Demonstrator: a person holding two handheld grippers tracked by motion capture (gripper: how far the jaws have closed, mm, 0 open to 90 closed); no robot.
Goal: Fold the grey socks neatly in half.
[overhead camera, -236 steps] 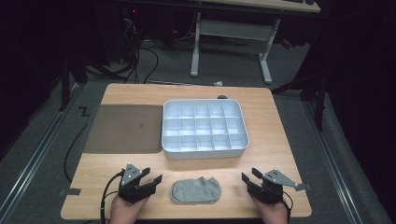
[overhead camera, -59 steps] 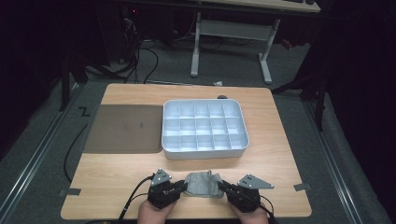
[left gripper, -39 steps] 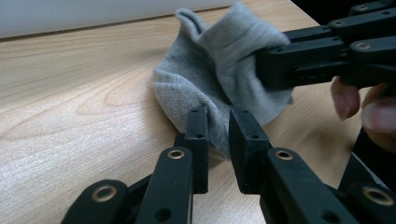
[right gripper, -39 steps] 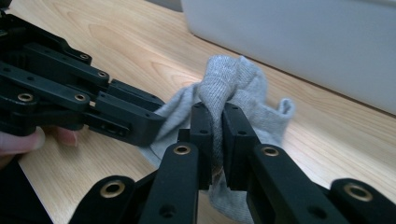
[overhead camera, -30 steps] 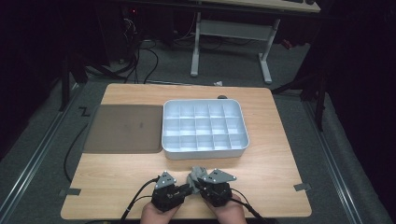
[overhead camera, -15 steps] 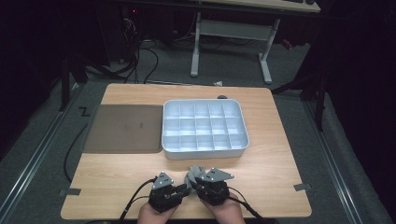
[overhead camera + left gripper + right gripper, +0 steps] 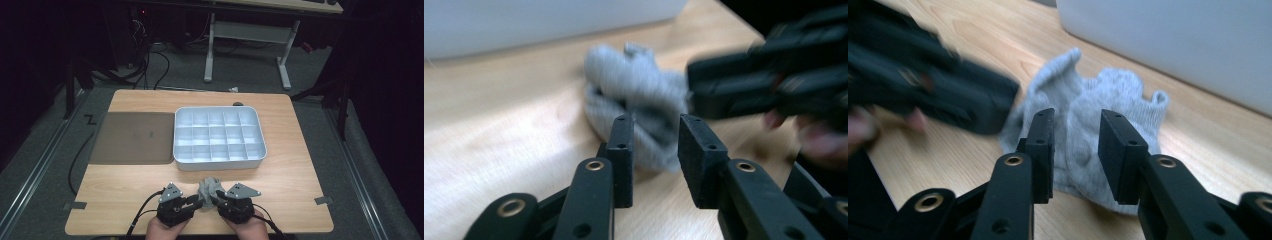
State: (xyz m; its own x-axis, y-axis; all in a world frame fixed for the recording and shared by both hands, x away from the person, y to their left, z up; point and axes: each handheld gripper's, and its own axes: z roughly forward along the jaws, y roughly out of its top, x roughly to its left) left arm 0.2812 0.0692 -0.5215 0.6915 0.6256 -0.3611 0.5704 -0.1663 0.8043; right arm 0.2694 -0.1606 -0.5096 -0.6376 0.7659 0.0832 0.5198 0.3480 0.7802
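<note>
Room is tight where you are working: the small grey knitted sock (image 7: 209, 188) sits bunched on the light wooden surface (image 7: 300, 185), near its front edge and just in front of the pale grey plastic compartment tray (image 7: 218, 162). Only a narrow strip of bare wood separates the sock from the tray's front wall. To the left of the tray lies a flat dark brown mat (image 7: 134, 137), touching or nearly touching it; I cannot tell which. Bare wood is widest to either side of your hands, towards the front corners, and along the right of the tray.

Your left gripper (image 7: 196, 204) comes in from the lower left and your right gripper (image 7: 216, 201) from the lower right, both held low over the surface and angled inward so that their tips meet at the sock. Your hands rest close together at the front edge.

In the left gripper view, the left gripper (image 7: 655, 150) has its jaws apart; they have just been opening, with a fold of the sock (image 7: 634, 100) lying between and beyond them, not pressed by the pads. In the right gripper view, the right gripper (image 7: 1075, 147) likewise has jaws that have just been opening, standing apart with the crumpled sock (image 7: 1098, 110) between them, loose on the wood.
</note>
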